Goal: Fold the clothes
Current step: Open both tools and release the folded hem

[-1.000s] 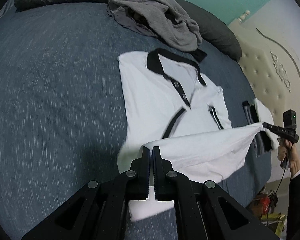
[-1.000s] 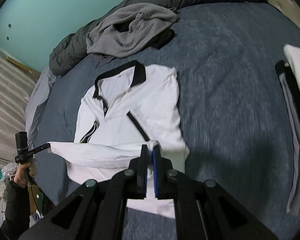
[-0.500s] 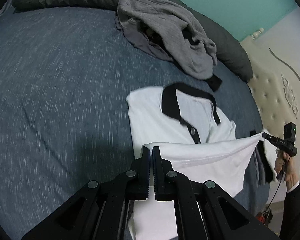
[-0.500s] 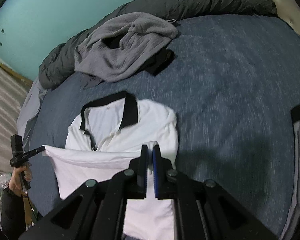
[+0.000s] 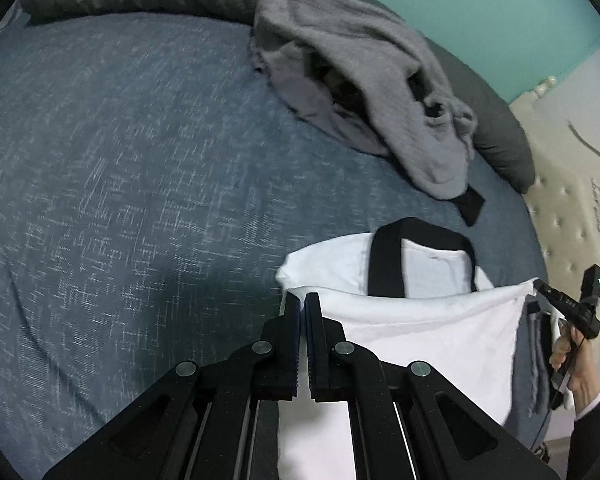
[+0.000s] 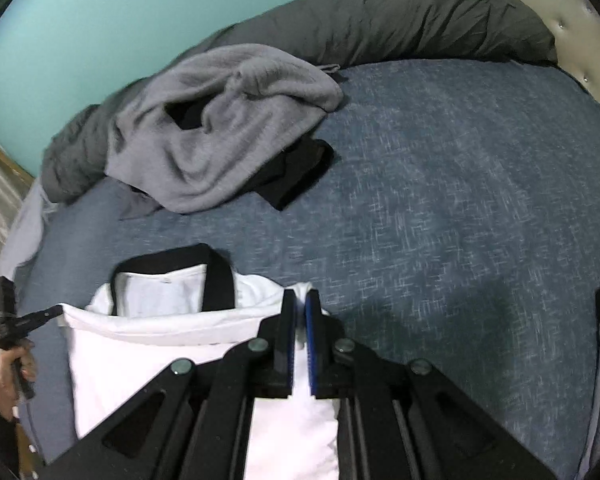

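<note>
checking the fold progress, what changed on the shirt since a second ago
Both grippers, left and right, stayed shut on the white polo shirt's bottom edge and carried it up toward the black collar, covering the placket and buttons. The grey sweater and the blue bedspread stayed as they were.
</note>
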